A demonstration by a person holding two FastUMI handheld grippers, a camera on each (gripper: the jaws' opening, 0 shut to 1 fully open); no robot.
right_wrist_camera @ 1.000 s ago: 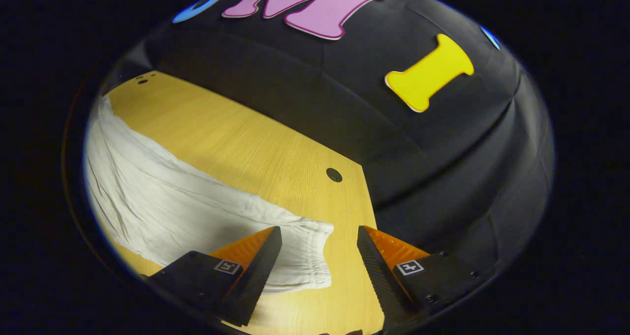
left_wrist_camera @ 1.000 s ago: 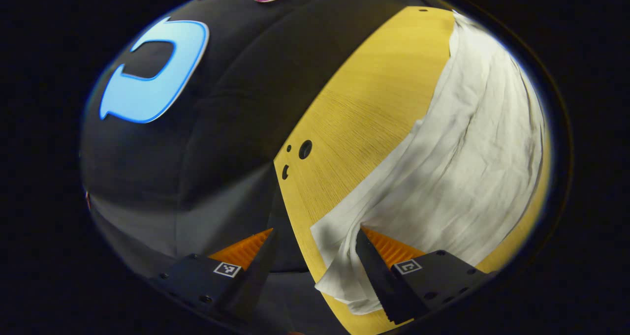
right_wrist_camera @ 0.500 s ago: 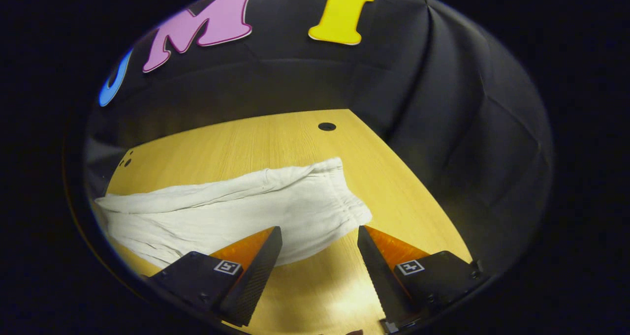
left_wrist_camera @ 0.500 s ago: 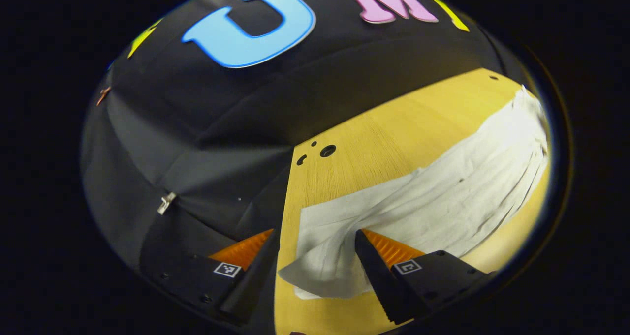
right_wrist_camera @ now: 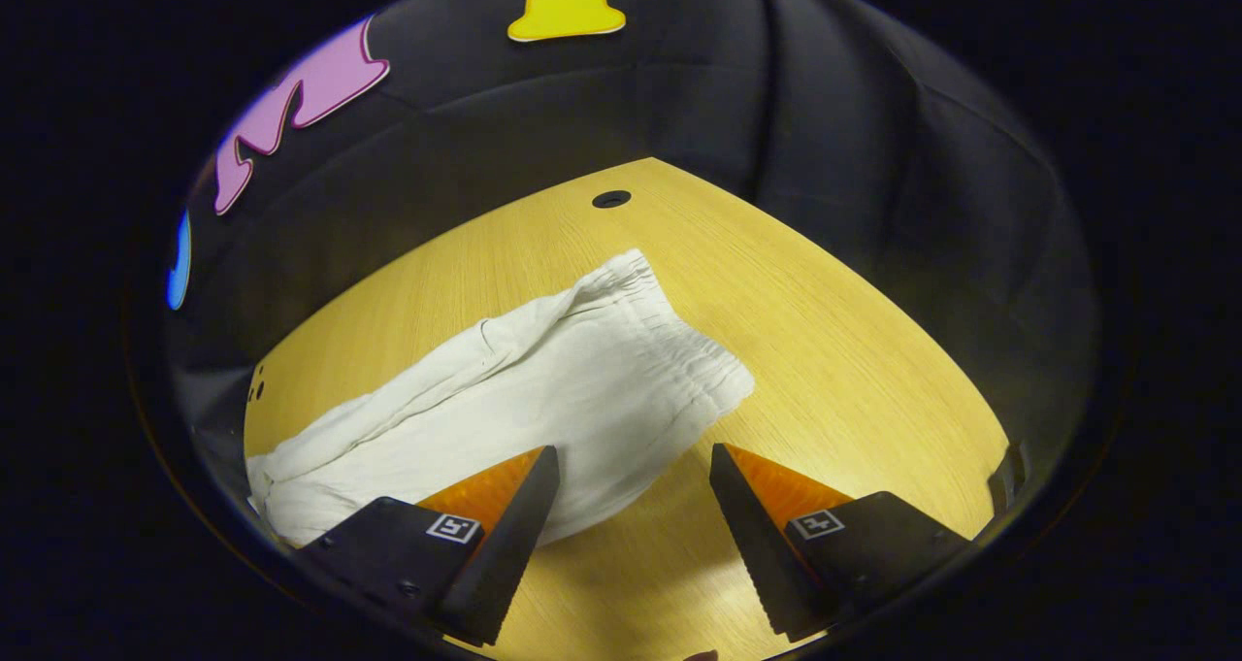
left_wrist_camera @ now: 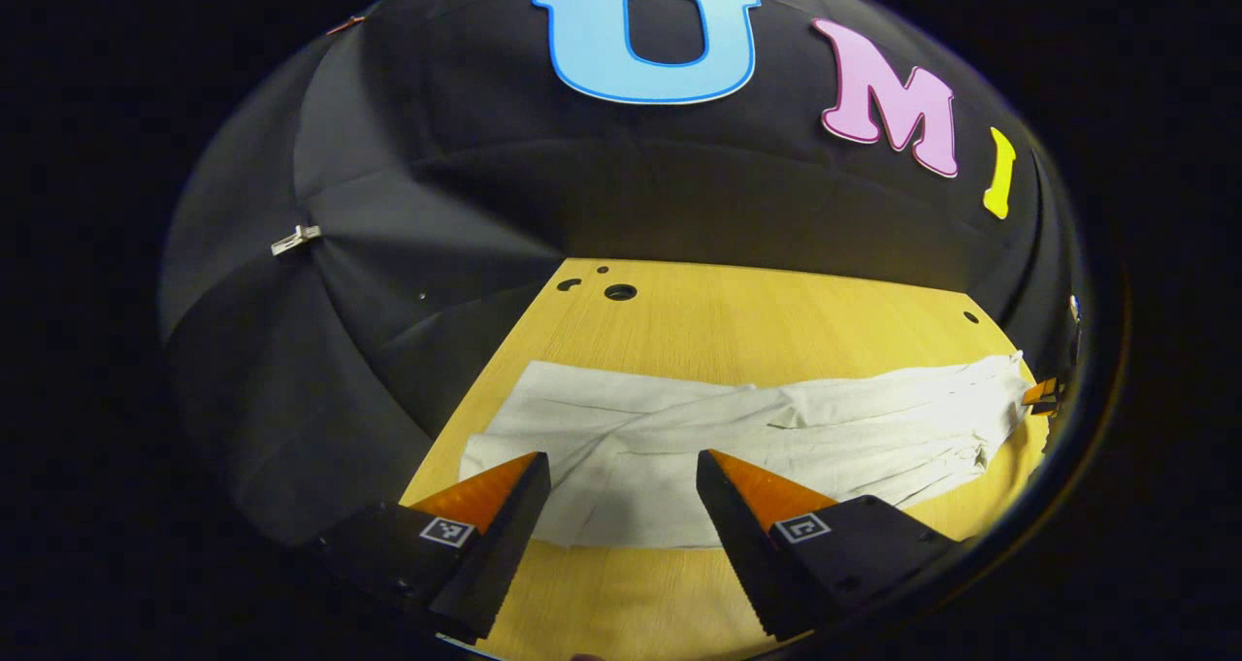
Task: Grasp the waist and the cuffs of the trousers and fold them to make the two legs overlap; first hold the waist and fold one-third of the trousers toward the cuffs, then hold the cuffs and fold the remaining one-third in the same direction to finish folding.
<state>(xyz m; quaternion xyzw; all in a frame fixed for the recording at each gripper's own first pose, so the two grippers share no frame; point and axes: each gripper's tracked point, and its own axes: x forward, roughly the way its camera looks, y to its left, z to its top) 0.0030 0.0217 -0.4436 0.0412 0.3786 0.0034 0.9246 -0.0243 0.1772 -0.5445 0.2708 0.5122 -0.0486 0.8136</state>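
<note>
White cloth has slipped free of the left gripper [left_wrist_camera: 621,481] and the right gripper [right_wrist_camera: 634,477], both now drawn back with jaws spread and empty, while beyond them the trousers [left_wrist_camera: 737,438] lie flat along the bench [left_wrist_camera: 776,302], legs overlapped, so the thirds come next.

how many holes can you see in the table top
4 in the left gripper view: three clustered at the far left corner, one small hole at the far right. The trousers may cover more.
</note>
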